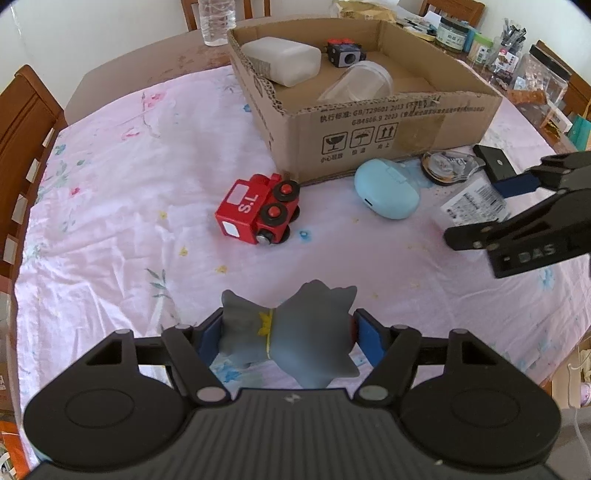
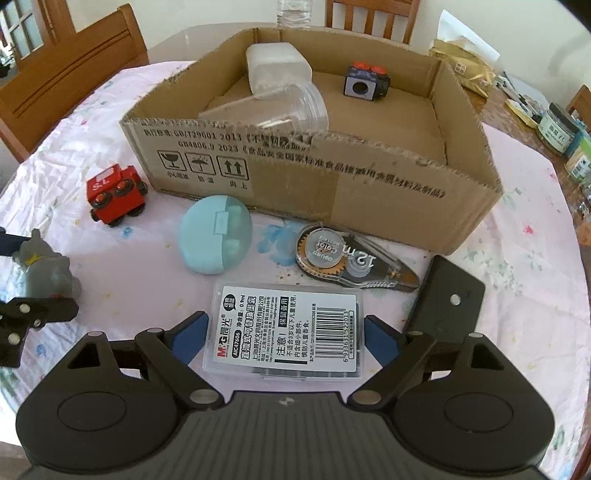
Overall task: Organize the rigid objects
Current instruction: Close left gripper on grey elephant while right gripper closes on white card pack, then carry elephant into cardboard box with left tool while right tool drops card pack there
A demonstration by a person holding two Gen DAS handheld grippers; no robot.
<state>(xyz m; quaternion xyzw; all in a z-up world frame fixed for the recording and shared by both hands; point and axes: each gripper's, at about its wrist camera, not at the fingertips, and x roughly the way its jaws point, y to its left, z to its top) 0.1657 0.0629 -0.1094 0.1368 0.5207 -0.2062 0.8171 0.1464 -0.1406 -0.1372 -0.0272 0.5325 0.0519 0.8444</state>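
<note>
My left gripper (image 1: 290,339) is shut on a grey animal figurine (image 1: 295,325) with a yellow collar, its blue pads against both flanks just above the pink cloth. My right gripper (image 2: 286,334) is shut on a clear plastic case (image 2: 284,328) with a barcode label, a pad against each long side. A red toy train (image 1: 255,210), a light blue oval case (image 1: 386,188) and a correction tape dispenser (image 2: 347,258) lie in front of the cardboard box (image 1: 369,122). Inside the box are a white container (image 1: 284,61), a clear cup (image 1: 362,83) and a black cube toy (image 1: 343,51).
A flat black block (image 2: 447,302) lies right of the clear case. A water bottle (image 1: 216,20) stands behind the box. Jars and clutter (image 1: 454,33) crowd the table's far right. Wooden chairs (image 1: 26,122) ring the round table.
</note>
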